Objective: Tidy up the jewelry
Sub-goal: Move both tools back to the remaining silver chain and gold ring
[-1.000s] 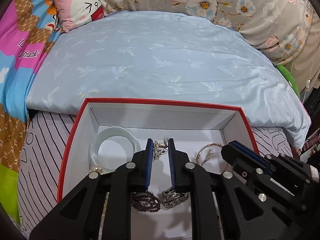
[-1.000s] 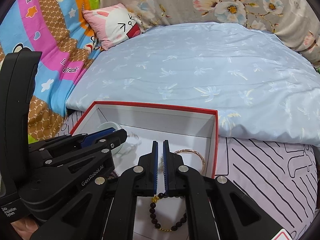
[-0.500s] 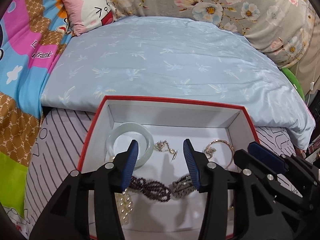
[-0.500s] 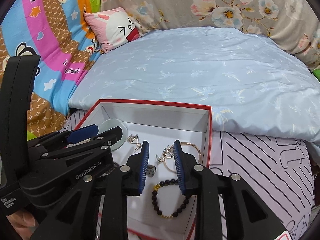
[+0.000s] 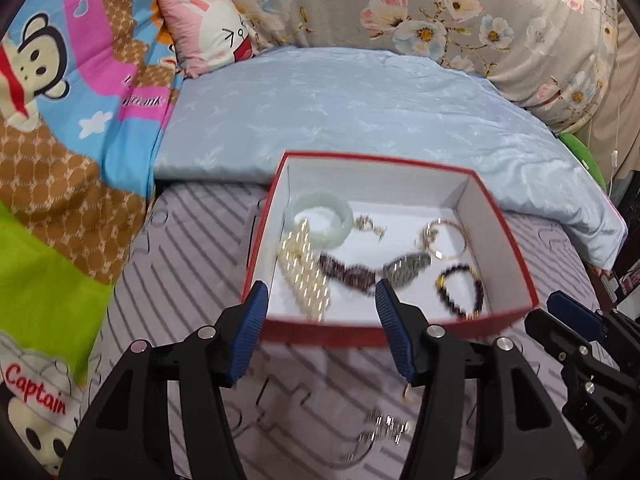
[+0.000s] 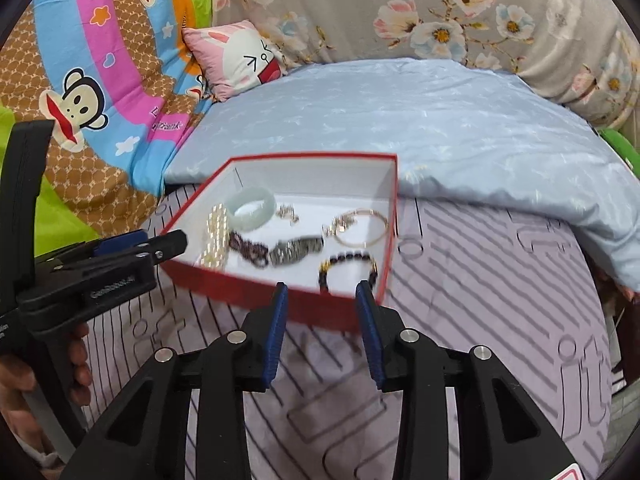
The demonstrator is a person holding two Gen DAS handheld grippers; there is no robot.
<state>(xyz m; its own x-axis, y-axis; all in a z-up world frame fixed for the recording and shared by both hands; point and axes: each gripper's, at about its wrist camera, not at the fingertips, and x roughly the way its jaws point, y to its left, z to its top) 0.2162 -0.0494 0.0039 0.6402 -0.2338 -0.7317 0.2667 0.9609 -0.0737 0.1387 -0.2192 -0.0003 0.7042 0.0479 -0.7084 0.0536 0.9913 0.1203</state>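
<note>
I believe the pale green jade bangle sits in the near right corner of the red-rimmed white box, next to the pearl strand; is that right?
Not quite: the pale green jade bangle sits in the far left corner of the red-rimmed white box, as the left wrist view shows. It is indeed next to the pearl strand.

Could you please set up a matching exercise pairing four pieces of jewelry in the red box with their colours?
Things:
1. bangle
2. beaded bracelet
3. thin hoop bracelet
4. pearl strand

Colours:
A. gold
B. cream white
C. pale green
D. black with a gold bead

Pairs: 1-C, 2-D, 3-A, 4-B
</note>
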